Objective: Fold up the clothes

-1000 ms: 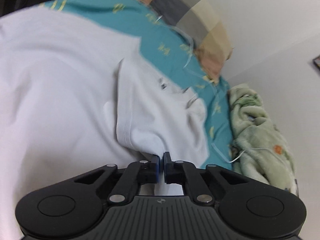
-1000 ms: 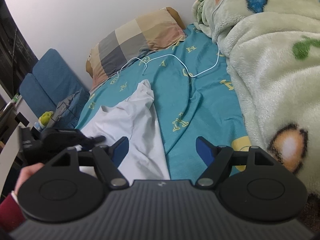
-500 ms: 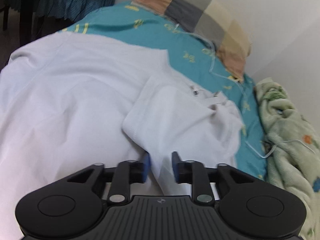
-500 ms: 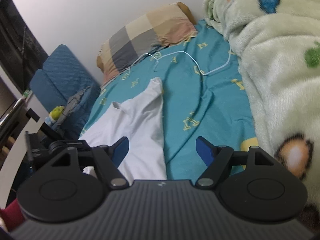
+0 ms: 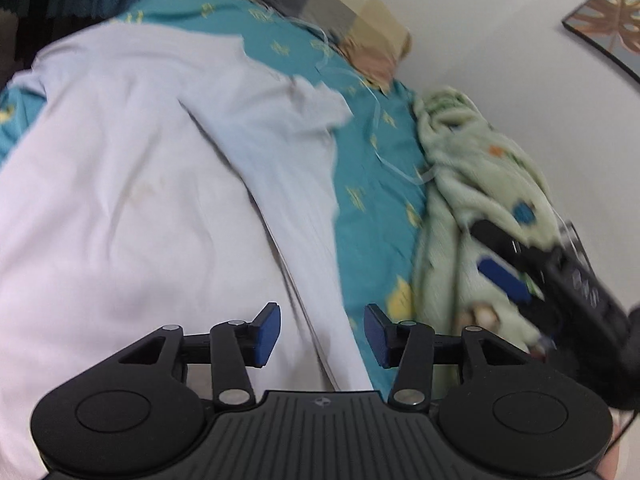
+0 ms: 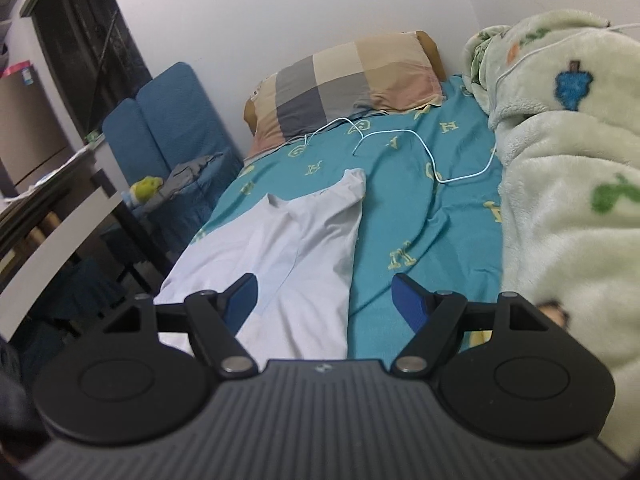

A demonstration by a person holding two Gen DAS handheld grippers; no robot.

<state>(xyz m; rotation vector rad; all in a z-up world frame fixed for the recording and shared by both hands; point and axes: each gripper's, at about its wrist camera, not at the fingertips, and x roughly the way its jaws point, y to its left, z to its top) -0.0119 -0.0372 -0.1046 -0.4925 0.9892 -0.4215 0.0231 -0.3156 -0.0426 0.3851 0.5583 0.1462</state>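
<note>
A white T-shirt [image 5: 140,184] lies spread on the teal bed sheet [image 5: 376,200], with its right side folded inward along a long crease. My left gripper [image 5: 322,334] hovers open just above the shirt's lower right edge, nothing between its blue pads. In the right wrist view the same white T-shirt [image 6: 296,248] lies ahead and left, a sleeve reaching toward the pillow. My right gripper [image 6: 324,304] is open over the shirt's right edge and the teal bed sheet [image 6: 420,216], holding nothing. The right gripper also shows in the left wrist view as a blurred right gripper [image 5: 532,264].
A checked pillow [image 6: 344,84] lies at the head of the bed, with a white cable [image 6: 400,140] trailing across the sheet. A pale green fleece blanket [image 6: 568,184] is heaped along the right. Left of the bed stand blue cushions [image 6: 168,120] and a white table [image 6: 60,236].
My left gripper opened and let go of the shirt's sleeve, which now lies folded over the shirt body. Both grippers drew back; the right stayed open.
</note>
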